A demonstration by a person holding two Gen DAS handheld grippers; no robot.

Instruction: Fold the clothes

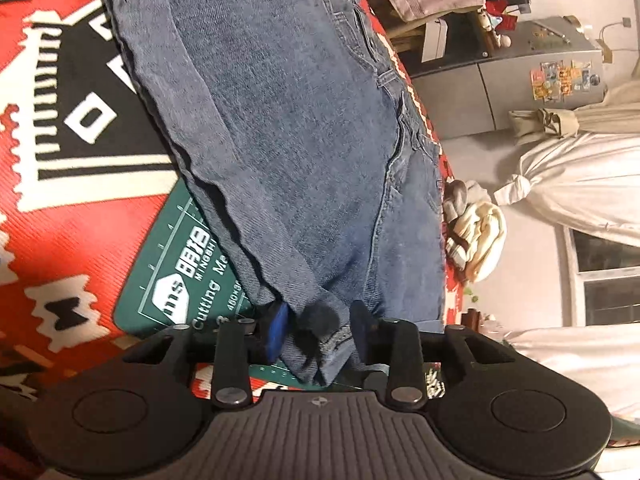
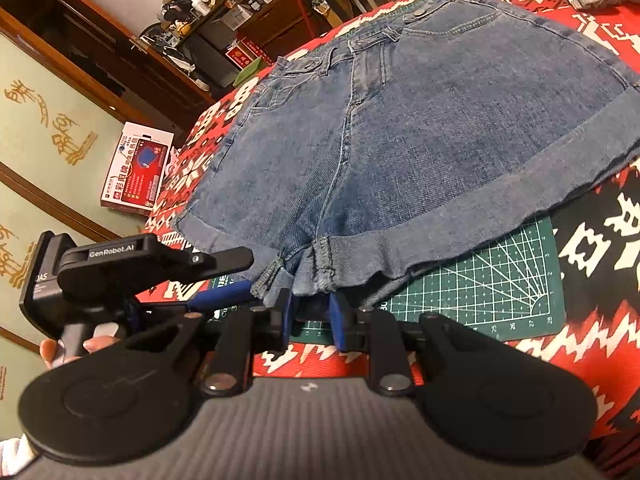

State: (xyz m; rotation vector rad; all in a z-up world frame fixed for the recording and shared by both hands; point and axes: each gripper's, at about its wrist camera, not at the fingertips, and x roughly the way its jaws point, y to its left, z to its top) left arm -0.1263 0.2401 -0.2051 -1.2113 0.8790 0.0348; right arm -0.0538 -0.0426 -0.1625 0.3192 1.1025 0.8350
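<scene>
Left gripper (image 1: 318, 334): its two blue-padded fingers (image 1: 277, 332) are closed on a bunched fold of denim at the hem of the shorts (image 1: 280, 120), near the crotch seam. In the right wrist view the same gripper (image 2: 256, 286) enters from the left, one blue finger reaching the rolled cuff, with a hand (image 2: 80, 346) on its grey handle.

Right gripper (image 2: 310, 314): its blue fingers (image 2: 338, 322) stand narrowly apart on either side of the cuff at the crotch, just beside the left gripper's hold; the denim sits between them, but whether they press it cannot be told.

The shorts, blue denim with rolled cuffs, lie spread front side up, waistband away from both grippers. Their lower edge overlaps a green cutting mat (image 2: 500, 292), printed with a white grid; the mat (image 1: 180, 276) shows its logo corner in the left wrist view. Mat and shorts rest on a red, black and white patterned cloth (image 2: 600, 320).

Beyond the waistband lies a heap of pale clothes (image 1: 476, 236). A red and white box (image 2: 138, 170) leans by a panelled wall at the left of the right wrist view. A grey cabinet (image 1: 520, 76) with stickers stands in the background.
</scene>
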